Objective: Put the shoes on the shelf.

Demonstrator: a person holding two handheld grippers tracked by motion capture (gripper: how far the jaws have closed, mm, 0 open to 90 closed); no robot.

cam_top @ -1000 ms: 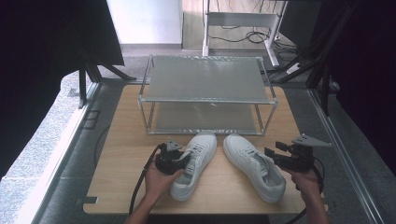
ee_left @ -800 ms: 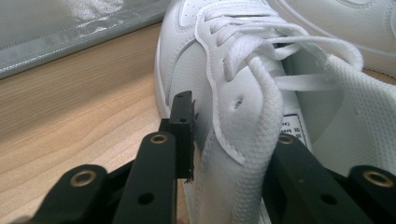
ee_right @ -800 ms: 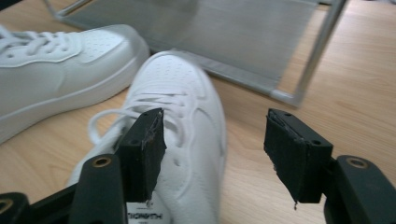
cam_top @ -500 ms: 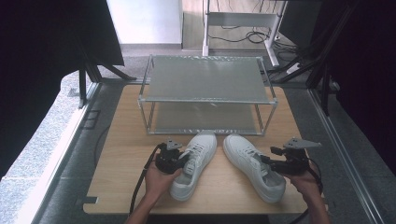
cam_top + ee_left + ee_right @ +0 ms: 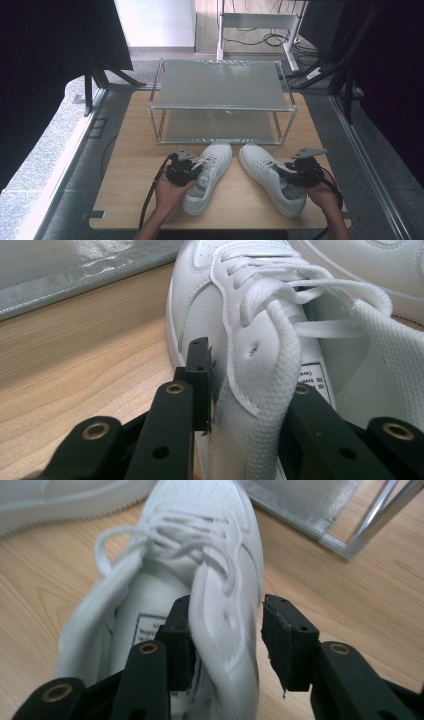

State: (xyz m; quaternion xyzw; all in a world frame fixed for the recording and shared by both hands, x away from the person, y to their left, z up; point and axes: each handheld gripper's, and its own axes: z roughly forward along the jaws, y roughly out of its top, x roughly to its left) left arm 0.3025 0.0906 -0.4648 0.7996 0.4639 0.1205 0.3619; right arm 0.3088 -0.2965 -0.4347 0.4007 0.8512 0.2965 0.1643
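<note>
The left hand-held gripper (image 5: 192,171) sits at the outer side of the left shoe (image 5: 209,175), which lies on the worktop (image 5: 135,150) with its toe pointing away from the person. In the left gripper view its jaws straddle the shoe's side wall (image 5: 252,390) near the collar: one jaw outside against the leather, the other inside the opening, pressed on it, so this gripper holds the left shoe at a narrow setting.

The right hand-held gripper (image 5: 291,172) reaches the right shoe (image 5: 270,177) from its outer side, near the heel. In the right gripper view its jaws have just been closing with the shoe's side wall (image 5: 225,630) between them: the inner jaw lies inside the opening against the lining, while the outer jaw stands just off the leather with a gap showing, so nothing is clamped yet.

Beyond both grippers, past the toes, stands a two-tier metal rack (image 5: 220,100). The two shoes lie side by side, just apart.
</note>
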